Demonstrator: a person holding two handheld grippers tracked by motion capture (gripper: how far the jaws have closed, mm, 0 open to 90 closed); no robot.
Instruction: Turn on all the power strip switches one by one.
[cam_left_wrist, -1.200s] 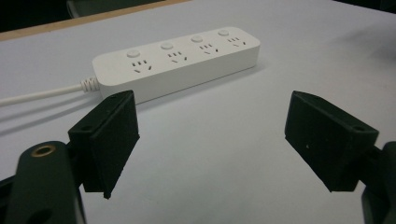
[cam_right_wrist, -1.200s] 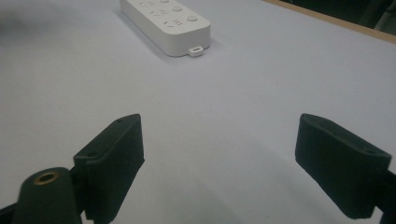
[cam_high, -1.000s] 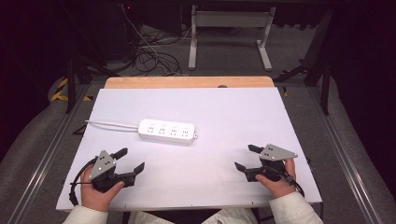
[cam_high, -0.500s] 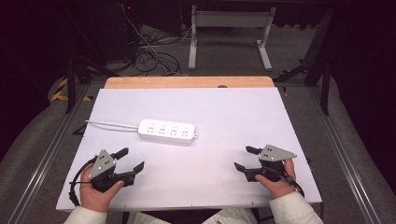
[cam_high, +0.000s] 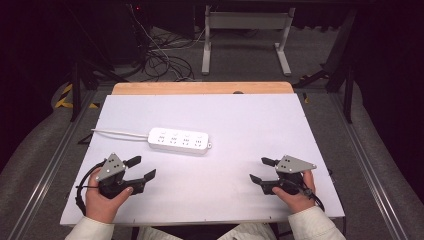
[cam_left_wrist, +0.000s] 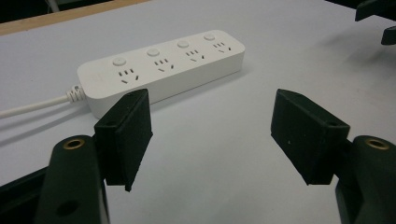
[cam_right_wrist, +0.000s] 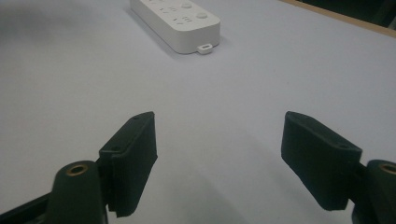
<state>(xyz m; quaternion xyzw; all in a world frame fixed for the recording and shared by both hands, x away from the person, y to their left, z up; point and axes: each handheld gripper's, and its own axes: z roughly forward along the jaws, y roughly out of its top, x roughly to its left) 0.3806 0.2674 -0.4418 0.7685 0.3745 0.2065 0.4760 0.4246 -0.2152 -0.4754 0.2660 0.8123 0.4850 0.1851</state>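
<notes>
A white power strip (cam_high: 180, 141) with several sockets lies flat on the white table top (cam_high: 240, 120), a little left of the middle. Its cord (cam_high: 117, 133) runs off to the left. My left gripper (cam_high: 141, 167) rests near the front left, a short way in front of the strip and pointing at it. Its jaws have just been closing a little, still stand open, and hold nothing. The left gripper view has the strip (cam_left_wrist: 163, 70) beyond the open left gripper (cam_left_wrist: 212, 126). My right gripper (cam_high: 257, 170) sits open and empty at the front right, with the strip's end (cam_right_wrist: 177, 18) far ahead of the right gripper (cam_right_wrist: 219, 140).
A wooden strip (cam_high: 200, 88) edges the table's far side. Beyond it stand a grey metal frame (cam_high: 245, 30) and a tangle of cables (cam_high: 160, 60) on the floor. Metal rails run along both sides of the table. The right gripper's jaws (cam_left_wrist: 373, 14) appear at the left gripper view's top right.
The left gripper's jaws stand slightly narrower than a second ago. Both hands and the power strip have kept their places.
</notes>
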